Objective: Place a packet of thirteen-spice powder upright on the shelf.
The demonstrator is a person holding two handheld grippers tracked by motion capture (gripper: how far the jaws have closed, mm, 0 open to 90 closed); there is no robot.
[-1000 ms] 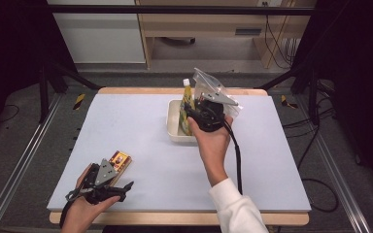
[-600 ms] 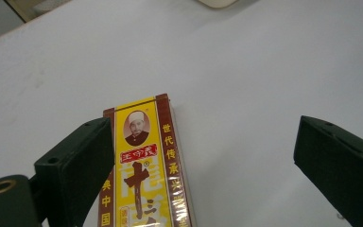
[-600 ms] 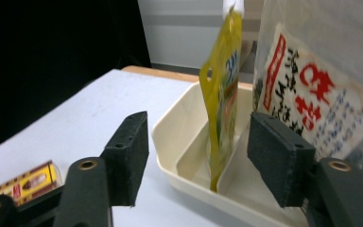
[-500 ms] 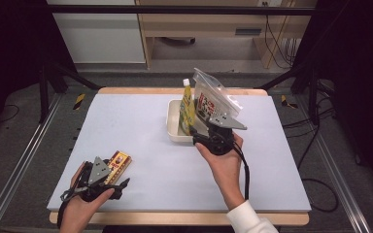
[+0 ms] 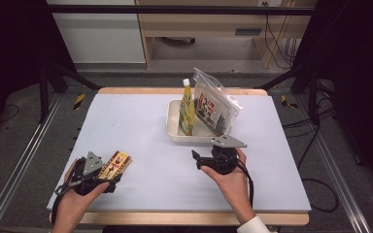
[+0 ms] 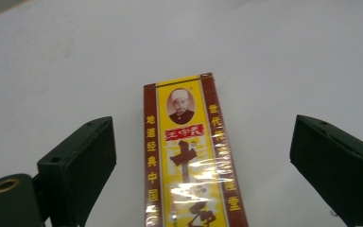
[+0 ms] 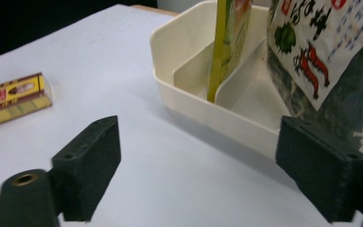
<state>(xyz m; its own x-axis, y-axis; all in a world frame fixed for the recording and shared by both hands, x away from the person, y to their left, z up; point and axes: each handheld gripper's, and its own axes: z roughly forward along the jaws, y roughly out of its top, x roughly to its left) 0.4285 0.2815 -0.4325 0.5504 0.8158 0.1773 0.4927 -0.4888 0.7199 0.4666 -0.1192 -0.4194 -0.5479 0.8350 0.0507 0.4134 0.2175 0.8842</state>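
At table front, left gripper (image 5: 108, 175) is straddling the yellow box (image 6: 189, 156), jaws apart; right gripper (image 5: 197, 159) is hovering spread beside the tray (image 5: 173, 127).

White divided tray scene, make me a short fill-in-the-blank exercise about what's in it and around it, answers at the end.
1. The yellow-green bottle stands in the white divided tray's ____ compartment.
2. The clear printed pouch leans in the tray's ____ compartment.
3. The red-and-yellow flat box lies between the open jaws of the ____ gripper.
4. The right gripper is ____, holding nothing.

Answers: left; right; left; open
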